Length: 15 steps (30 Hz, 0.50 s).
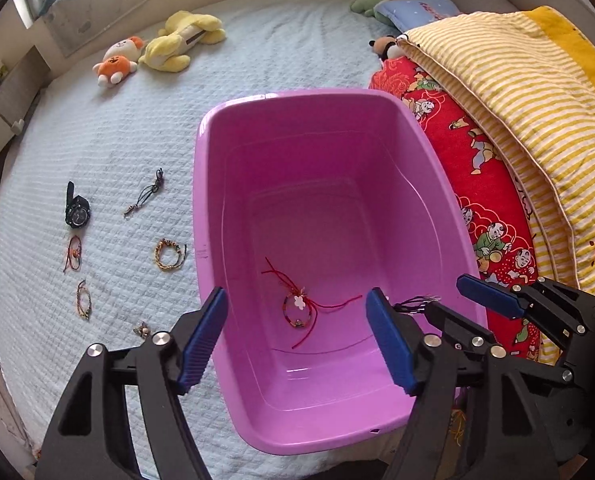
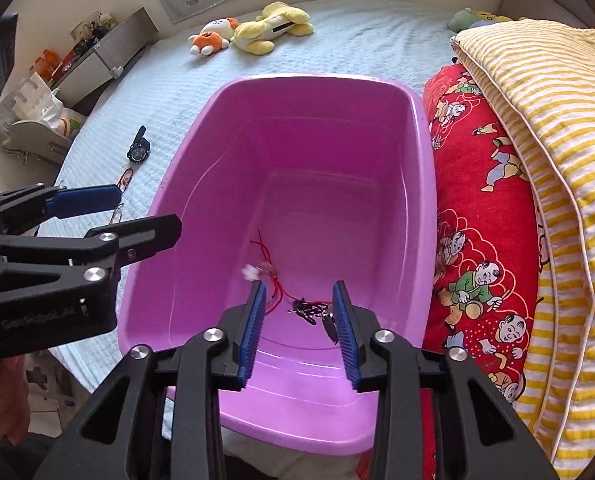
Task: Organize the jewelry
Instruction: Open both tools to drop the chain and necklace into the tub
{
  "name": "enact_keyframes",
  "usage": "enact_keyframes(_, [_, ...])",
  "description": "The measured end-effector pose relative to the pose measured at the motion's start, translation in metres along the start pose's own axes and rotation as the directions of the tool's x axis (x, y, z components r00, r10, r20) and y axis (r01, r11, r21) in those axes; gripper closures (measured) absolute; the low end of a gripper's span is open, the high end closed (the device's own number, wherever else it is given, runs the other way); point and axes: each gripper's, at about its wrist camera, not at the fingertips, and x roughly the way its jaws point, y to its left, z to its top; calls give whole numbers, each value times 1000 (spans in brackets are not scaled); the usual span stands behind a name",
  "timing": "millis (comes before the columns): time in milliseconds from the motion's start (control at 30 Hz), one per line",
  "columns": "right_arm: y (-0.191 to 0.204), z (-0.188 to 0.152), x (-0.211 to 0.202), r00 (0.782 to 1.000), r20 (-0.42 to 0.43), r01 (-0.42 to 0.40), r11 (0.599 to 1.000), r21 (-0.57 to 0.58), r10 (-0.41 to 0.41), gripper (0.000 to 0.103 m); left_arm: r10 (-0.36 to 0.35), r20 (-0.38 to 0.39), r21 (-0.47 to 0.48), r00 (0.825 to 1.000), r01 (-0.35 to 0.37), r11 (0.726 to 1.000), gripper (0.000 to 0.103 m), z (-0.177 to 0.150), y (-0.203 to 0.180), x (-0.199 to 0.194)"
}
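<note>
A purple tub stands on the bed. A red string bracelet with a white flower charm lies on its floor. My left gripper is open and empty above the tub's near left rim. My right gripper is open over the near end of the tub; a dark cord piece hangs between its pads, touching the right pad. It also shows in the left wrist view. A black watch and several bracelets lie left of the tub.
Folded red and yellow striped quilts are stacked right of the tub. Plush toys lie at the far end of the bed. A shelf and bags stand off the bed's left edge.
</note>
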Motion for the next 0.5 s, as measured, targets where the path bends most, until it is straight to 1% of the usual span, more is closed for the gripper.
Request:
enact_keyframes(33, [-2, 1, -1, 1000, 2, -2, 1000, 2, 2, 61, 9, -3, 2, 1000, -9, 1000, 32, 1, 0, -1])
enact_keyframes(100, [-7, 2, -2, 1000, 4, -3, 1000, 10, 3, 61, 23, -10, -8, 1000, -23, 1000, 32, 2, 2, -1])
enact_keyframes(300, [-20, 2, -6, 1000, -12, -16, 998, 54, 17, 55, 27, -14, -48, 1000, -28, 998, 32, 1, 8, -4])
enact_keyframes(500, [-16, -3, -13, 999, -13, -33, 998, 55, 34, 53, 31, -2, -47, 1000, -31, 998, 32, -3, 8, -15])
